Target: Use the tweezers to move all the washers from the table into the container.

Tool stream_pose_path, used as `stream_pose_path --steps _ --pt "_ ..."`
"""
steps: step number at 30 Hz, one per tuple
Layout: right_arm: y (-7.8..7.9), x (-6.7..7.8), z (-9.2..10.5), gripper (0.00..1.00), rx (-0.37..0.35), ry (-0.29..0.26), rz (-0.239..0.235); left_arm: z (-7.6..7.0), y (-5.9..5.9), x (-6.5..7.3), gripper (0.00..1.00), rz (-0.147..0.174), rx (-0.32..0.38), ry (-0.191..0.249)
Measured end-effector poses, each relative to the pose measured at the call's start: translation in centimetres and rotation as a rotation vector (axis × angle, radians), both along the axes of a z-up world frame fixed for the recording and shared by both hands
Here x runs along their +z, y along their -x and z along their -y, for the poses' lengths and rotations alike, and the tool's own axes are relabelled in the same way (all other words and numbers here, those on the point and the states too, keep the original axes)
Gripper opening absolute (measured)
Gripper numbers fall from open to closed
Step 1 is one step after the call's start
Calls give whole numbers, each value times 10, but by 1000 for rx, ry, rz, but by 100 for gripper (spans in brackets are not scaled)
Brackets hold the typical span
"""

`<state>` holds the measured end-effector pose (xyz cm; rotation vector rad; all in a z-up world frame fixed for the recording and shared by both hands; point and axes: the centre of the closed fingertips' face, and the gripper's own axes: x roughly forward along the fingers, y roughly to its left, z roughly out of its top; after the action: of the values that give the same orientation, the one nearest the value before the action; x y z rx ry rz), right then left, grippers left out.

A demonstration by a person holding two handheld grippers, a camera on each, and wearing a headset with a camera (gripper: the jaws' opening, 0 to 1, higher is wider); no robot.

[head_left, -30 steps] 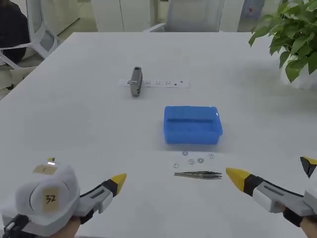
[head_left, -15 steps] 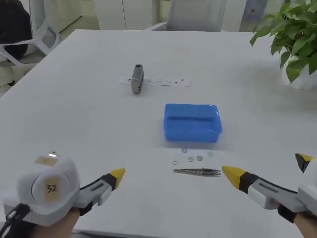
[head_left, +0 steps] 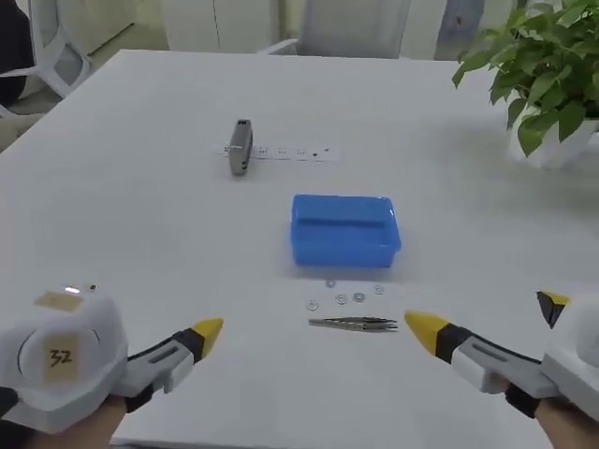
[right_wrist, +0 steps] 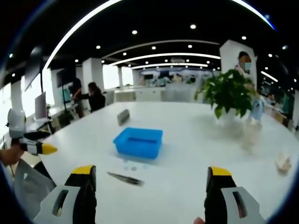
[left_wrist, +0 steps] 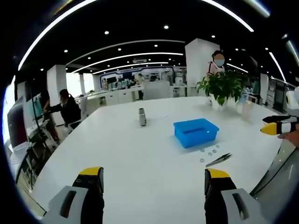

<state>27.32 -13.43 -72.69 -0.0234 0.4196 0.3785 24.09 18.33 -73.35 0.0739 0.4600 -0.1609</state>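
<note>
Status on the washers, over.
Grippers: left gripper, right gripper both open, empty. Ungrasped tweezers lie on table, loose washers between them and blue container. Nothing in the way.

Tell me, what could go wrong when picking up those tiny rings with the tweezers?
The tweezers lie flat and thin on the table, so the open right gripper might fumble them or shove them into the washers just beyond. The washers are tiny and flat; they could slip from the tweezers before reaching the blue container.

Five washers (head_left: 341,299), one pair of tweezers (head_left: 354,324), one blue container (head_left: 344,229), one potted plant (head_left: 533,75).
</note>
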Motion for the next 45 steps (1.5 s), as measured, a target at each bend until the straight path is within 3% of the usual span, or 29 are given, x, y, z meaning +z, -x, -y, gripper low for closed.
stream_pose_path --steps 3,9,12,19,23,27,29,33,42,45 --pt "1 -1 0 97 -3 4 -6 7 -2 2 85 -23 -34 10" --pt "1 -6 0 97 -5 8 -34 27 -6 6 81 -54 -135 -16" --pt "1 -8 0 96 -8 8 -45 43 -9 11 73 -55 -209 -14" --pt "1 -12 3 95 -17 -6 -68 88 -21 8 51 -113 -441 -32" --pt "1 -15 4 95 -25 -8 -81 105 -29 -5 37 -167 -554 -84" --pt "1 -16 5 95 -30 -9 -89 116 -39 -16 29 -195 -619 -129" --pt "1 -16 5 95 -31 -8 -93 124 -43 -22 22 -208 -653 -127" --pt "2 -18 4 95 -34 -5 -100 136 -47 -43 21 -276 -717 -138" --pt "2 -21 4 95 -32 0 -120 156 -59 -83 12 -323 -827 -213" --pt "2 -22 4 95 -31 1 -125 161 -63 -94 10 -346 -840 -210"
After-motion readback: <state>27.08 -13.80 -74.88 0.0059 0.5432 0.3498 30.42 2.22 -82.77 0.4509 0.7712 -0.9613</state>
